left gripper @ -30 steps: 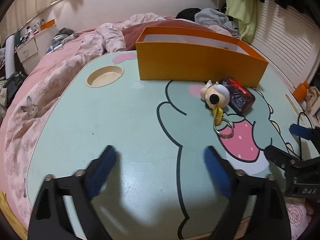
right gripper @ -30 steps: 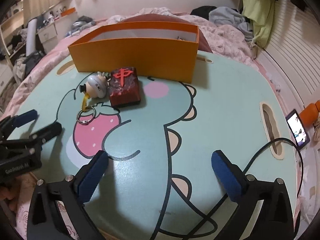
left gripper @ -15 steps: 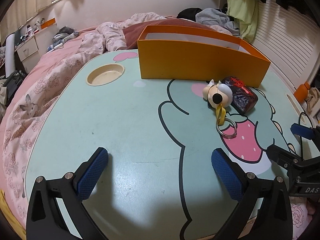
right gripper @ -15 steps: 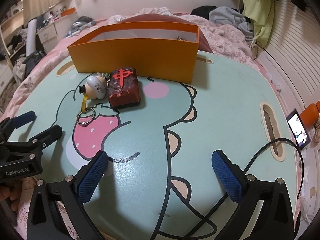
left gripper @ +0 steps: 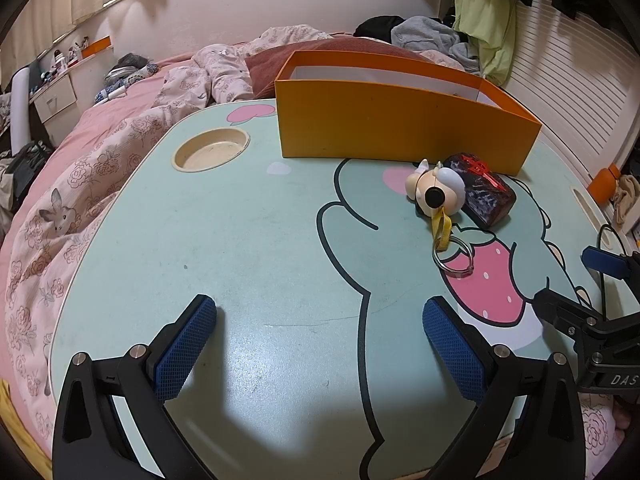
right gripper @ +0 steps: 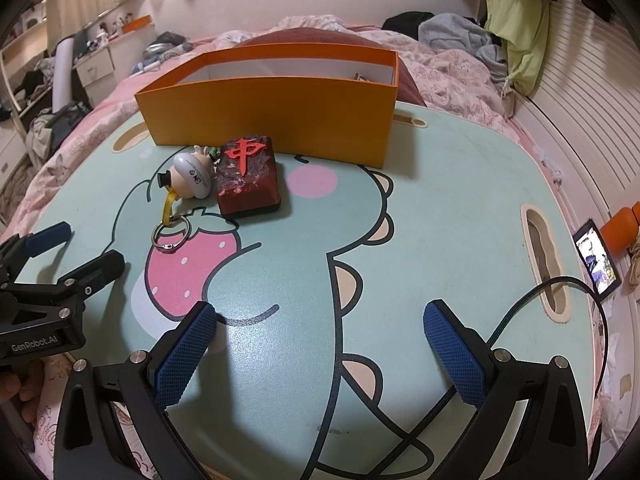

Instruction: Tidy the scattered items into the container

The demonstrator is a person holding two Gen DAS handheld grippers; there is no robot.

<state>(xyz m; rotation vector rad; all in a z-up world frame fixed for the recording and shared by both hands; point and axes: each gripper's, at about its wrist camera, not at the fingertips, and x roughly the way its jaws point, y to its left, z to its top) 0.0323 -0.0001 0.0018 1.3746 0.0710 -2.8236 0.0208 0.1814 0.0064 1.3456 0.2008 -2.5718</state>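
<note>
An orange box [left gripper: 400,128] [right gripper: 276,116] stands at the far side of the cartoon table. In front of it lie a white round figurine keychain [left gripper: 438,194] [right gripper: 192,178] with a yellow strap and metal ring [right gripper: 170,236], and a dark red mahjong-tile block [left gripper: 484,194] [right gripper: 248,178], touching each other. My left gripper [left gripper: 320,320] is open and empty over the table's near left. My right gripper [right gripper: 320,320] is open and empty, near the front edge. Each gripper shows in the other's view, the right [left gripper: 568,284] and the left [right gripper: 80,248].
A round cup recess [left gripper: 212,148] is sunk in the table's left. A slot handle [right gripper: 544,264] and a black cable [right gripper: 520,320] lie at the right. A phone [right gripper: 598,260] leans beside the table. Pink bedding [left gripper: 80,184] surrounds the table.
The left gripper has drawn back and shifted slightly left, so the items sit further right in its view. The right gripper has barely moved.
</note>
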